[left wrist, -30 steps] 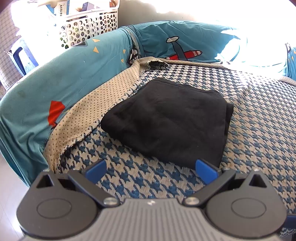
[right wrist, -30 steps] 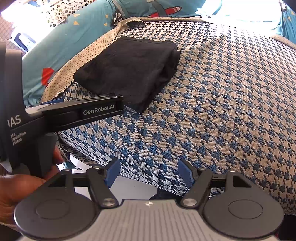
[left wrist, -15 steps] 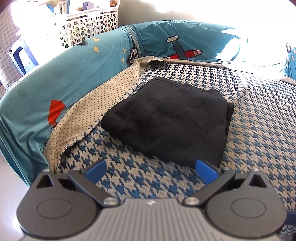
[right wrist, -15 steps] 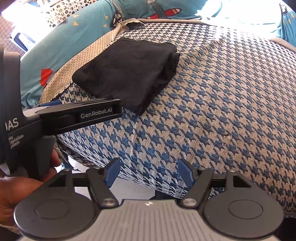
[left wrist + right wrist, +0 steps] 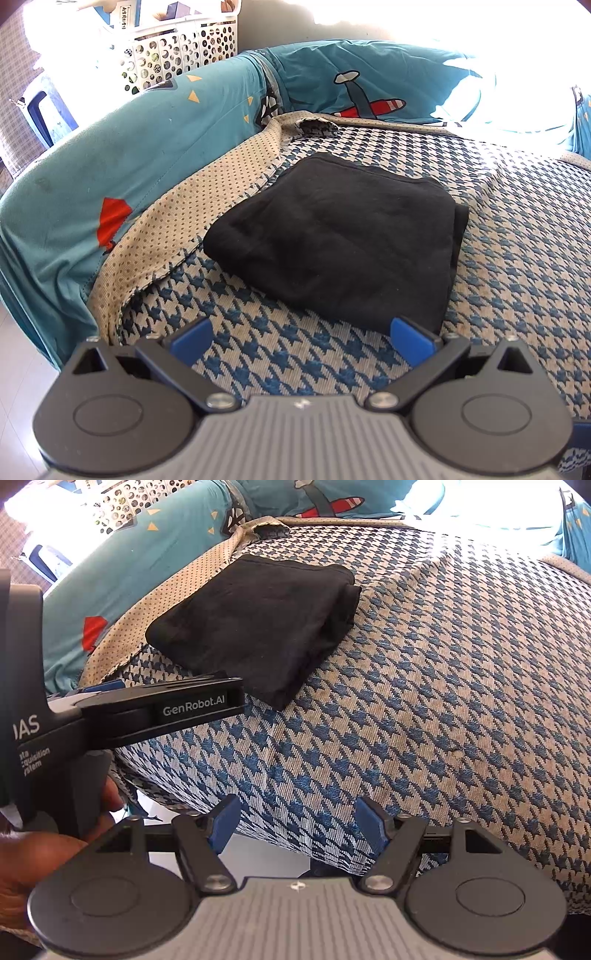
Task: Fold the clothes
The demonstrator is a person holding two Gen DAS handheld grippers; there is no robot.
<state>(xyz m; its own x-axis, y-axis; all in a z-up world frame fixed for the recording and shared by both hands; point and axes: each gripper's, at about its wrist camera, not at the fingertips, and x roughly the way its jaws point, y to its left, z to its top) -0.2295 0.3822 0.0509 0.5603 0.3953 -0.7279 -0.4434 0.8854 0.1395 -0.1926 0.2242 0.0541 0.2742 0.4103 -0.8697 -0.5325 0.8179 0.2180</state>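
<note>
A black knit garment, folded into a thick rectangular bundle (image 5: 332, 243), is pictured lying on a blue-and-beige houndstooth woven cover (image 5: 517, 258), close to the cover's turned-back dotted beige edge (image 5: 177, 229) and a teal cartoon-print sheet (image 5: 129, 158). The left gripper (image 5: 301, 338) is held just short of the bundle's near edge, its blue-padded jaws spread wide with nothing between them; the right gripper (image 5: 295, 821) is poised over the cover's front edge, well apart from the garment, its jaws likewise parted and empty. A white perforated plastic laundry basket (image 5: 177, 55) is seen behind the sheet. The garment is judged to be soft, light and limp, likely to sag and unfold if lifted by one corner. A hold on the stacked layers along the thick folded edge at the right is suggested, so that all plies are pinched together.
</note>
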